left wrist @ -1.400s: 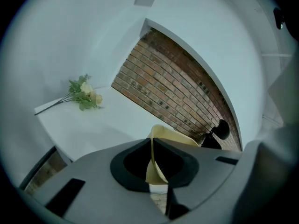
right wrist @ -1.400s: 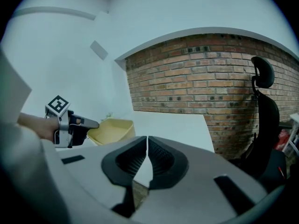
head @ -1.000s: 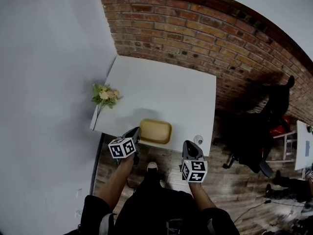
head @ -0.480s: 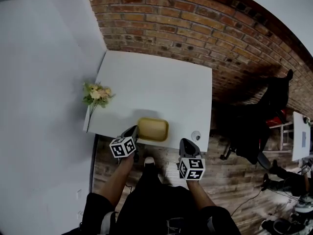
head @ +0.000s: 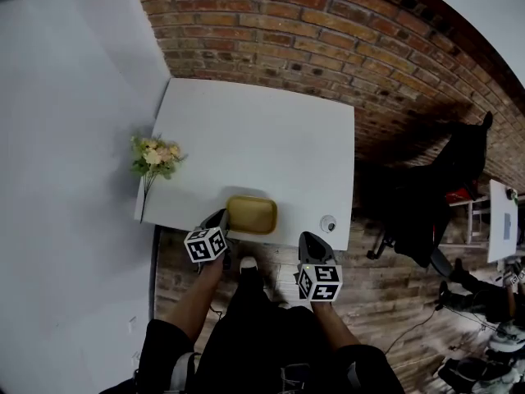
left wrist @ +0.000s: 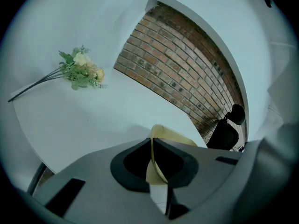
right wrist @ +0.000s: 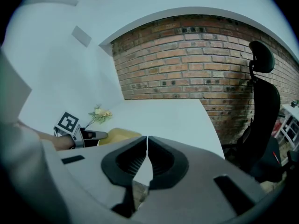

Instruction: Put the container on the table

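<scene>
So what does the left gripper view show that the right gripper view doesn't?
Only the left gripper view: the left gripper's jaws closed on the container's rim, seen up close.
Only the right gripper view: the right gripper, jaws together with nothing between them, and the left gripper's marker cube seen from outside.
Both: the container, the flowers, the table, the brick wall and a chair.

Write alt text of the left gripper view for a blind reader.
The left tongs clamp a yellow container by its rim at the near edge of a white table. Flowers lie at left, a brick wall behind.
</scene>
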### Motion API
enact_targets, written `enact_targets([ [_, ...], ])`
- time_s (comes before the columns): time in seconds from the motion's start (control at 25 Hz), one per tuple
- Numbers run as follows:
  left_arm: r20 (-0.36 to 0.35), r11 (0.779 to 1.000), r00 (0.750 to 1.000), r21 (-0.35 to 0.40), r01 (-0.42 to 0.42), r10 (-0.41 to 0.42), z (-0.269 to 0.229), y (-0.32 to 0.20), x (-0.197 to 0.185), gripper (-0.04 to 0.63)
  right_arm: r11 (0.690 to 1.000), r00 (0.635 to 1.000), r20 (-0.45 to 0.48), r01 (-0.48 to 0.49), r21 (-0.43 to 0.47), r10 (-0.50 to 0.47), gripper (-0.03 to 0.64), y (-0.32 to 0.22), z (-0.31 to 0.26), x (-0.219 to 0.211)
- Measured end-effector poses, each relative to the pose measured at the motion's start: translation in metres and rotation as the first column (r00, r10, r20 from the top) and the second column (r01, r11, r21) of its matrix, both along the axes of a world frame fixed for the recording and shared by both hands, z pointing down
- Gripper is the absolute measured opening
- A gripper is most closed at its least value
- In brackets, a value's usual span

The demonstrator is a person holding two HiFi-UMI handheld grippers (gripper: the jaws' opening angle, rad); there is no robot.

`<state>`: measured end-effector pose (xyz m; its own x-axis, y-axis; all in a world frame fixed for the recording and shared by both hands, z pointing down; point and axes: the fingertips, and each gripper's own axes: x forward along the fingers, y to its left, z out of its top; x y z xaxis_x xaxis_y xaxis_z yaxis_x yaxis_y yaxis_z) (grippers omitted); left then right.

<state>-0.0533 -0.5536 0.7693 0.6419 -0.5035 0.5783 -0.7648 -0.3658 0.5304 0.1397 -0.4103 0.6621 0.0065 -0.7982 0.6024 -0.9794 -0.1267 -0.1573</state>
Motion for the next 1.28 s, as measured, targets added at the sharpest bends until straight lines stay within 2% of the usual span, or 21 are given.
enact_targets([
  [0.36,0.006,0.999,1.0,-0.029,0.021,-0.021,0.017,-0.001,0.0,0.029,1.0,1.0,0.007,-0.005,-0.026,0.005,0.026,0.001,0.007,-0.001],
  [0.68,-0.013,0.999,1.0,-0.038,-0.023,0.023,0.017,-0.001,0.002,0.035,1.0,1.0,0.02,-0.006,-0.028,0.007,0.026,-0.003,0.009,-0.005],
  [0.88,-0.019,0.999,0.999,0.025,-0.04,0.04,-0.004,-0.003,-0.005,0.064,1.0,1.0,0.018,0.009,-0.009,-0.009,0.025,-0.005,0.005,-0.009],
  [1.04,-0.02,0.993,0.998,0.109,-0.05,0.052,-0.034,-0.006,-0.013,0.066,0.999,0.999,0.007,0.034,0.026,-0.034,0.023,-0.009,-0.006,-0.013],
  [1.2,0.026,0.97,0.997,0.232,-0.078,0.074,-0.065,-0.004,-0.018,0.063,0.997,0.998,-0.003,0.065,0.049,-0.065,0.023,-0.01,-0.013,-0.017],
  [1.28,0.047,0.955,0.994,0.277,-0.104,0.095,-0.078,0.003,-0.017,0.04,0.995,0.997,-0.005,0.08,0.063,-0.08,0.023,-0.008,-0.018,-0.02],
])
